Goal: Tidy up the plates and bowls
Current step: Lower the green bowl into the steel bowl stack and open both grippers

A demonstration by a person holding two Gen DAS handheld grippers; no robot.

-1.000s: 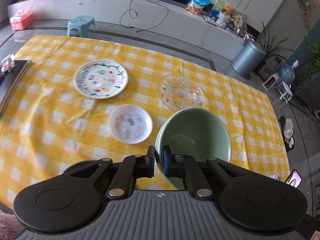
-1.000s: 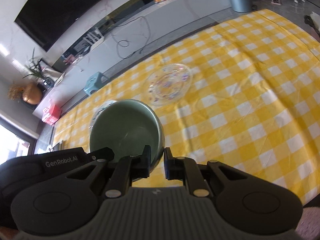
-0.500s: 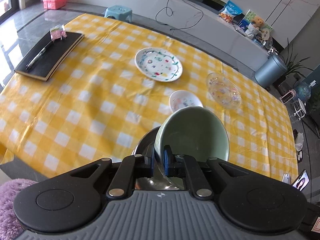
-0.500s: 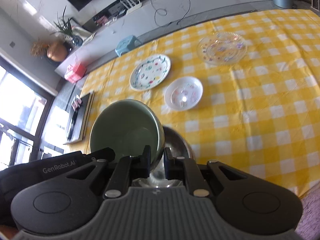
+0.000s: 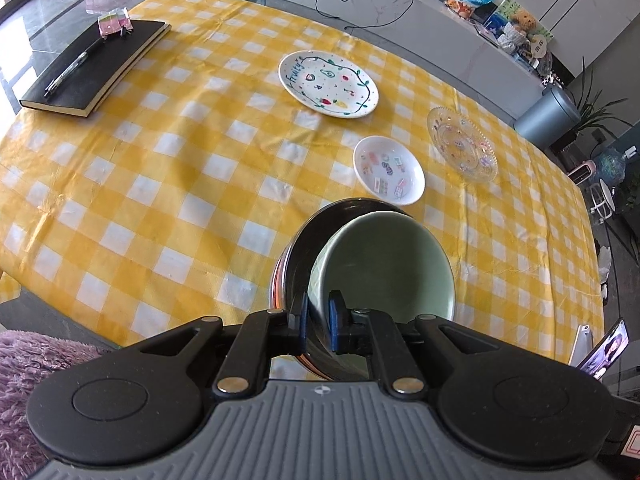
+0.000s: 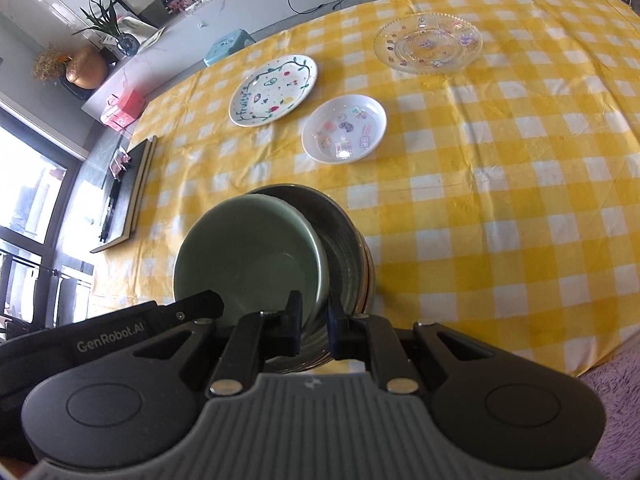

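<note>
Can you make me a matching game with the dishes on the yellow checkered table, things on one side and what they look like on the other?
Things:
1. green bowl
2. fruit plate
3. glass plate
4. small white dish

Descriptions:
A. see-through, with a bumpy rim
B. held at its rim by both grippers, over the metal bowl
C. has a leafy vine ring drawn on it
D. has little stickers inside

Pairs: 1-B, 2-C, 3-A, 4-D

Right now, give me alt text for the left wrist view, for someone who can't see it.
The left claw grips the rim of a green bowl, holding it over a dark metal bowl on a yellow checked tablecloth. Beyond lie a painted plate, a small white dish, a glass plate and a black notebook.
</note>
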